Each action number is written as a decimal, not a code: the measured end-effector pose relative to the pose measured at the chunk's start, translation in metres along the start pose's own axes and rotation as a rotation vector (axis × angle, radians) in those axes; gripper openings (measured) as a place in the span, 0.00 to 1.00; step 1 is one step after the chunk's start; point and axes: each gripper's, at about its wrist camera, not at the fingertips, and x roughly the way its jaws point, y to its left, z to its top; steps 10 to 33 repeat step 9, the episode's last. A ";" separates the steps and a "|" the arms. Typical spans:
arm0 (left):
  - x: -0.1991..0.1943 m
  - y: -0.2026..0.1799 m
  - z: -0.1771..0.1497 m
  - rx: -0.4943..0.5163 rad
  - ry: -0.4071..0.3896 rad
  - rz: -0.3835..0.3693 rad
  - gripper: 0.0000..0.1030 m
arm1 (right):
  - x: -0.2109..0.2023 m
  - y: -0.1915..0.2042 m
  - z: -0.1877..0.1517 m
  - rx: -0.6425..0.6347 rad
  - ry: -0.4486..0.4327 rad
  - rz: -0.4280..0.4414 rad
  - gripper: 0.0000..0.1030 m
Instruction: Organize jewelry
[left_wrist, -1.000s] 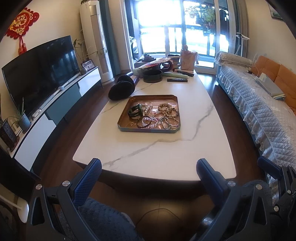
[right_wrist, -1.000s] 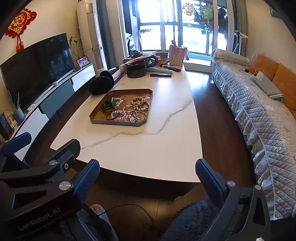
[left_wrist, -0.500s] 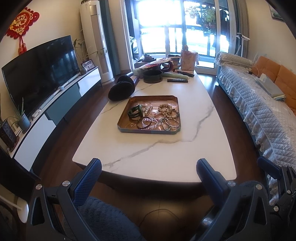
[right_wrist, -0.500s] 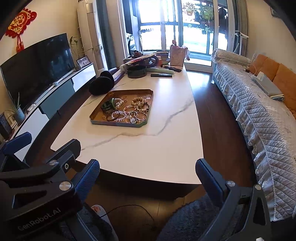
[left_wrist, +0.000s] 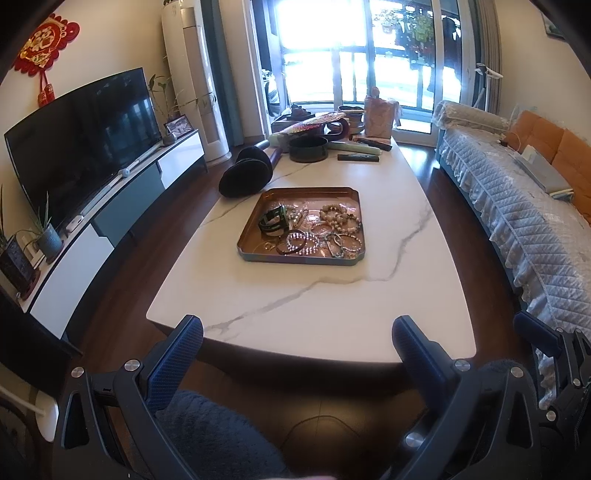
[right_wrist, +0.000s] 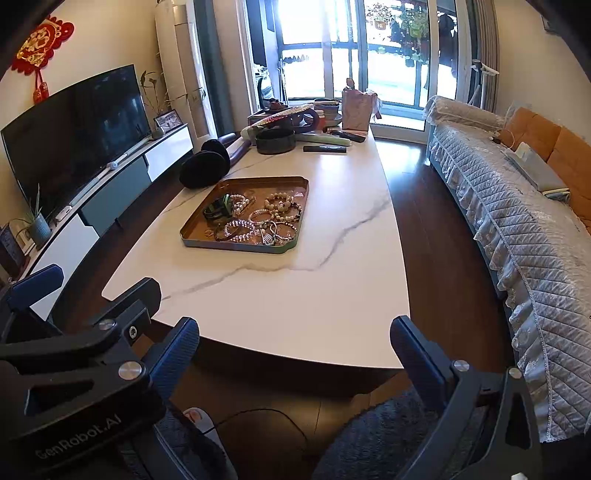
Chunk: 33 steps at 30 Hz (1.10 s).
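On your far left the television (left_wrist: 81, 136) stands on its low cabinet (left_wrist: 110, 225) along the wall. Your left hand-held gripper (left_wrist: 297, 334) hangs just off the near edge of the white marble counter (left_wrist: 314, 295), its 2 blue fingers spread wide with nothing between them. Further in, the copper tray (left_wrist: 301, 258) sits mid-counter and holds the jewelry (left_wrist: 321, 230) (beaded bracelets in a loose pile, with a dark green band (left_wrist: 271, 221) at its left side). Your right hand-held gripper (right_wrist: 295, 334) is likewise splayed wide and empty, short of the counter's near edge and well apart from the tray. The quilted sofa (left_wrist: 524, 221) runs along your right.
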 end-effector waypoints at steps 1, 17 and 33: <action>0.001 0.000 0.000 0.001 0.002 0.000 0.99 | 0.001 0.000 0.000 0.000 0.003 0.002 1.00; 0.017 0.000 0.005 0.015 0.020 0.014 0.99 | 0.016 0.002 0.000 -0.002 0.029 0.006 1.00; 0.017 0.000 0.005 0.015 0.020 0.014 0.99 | 0.016 0.002 0.000 -0.002 0.029 0.006 1.00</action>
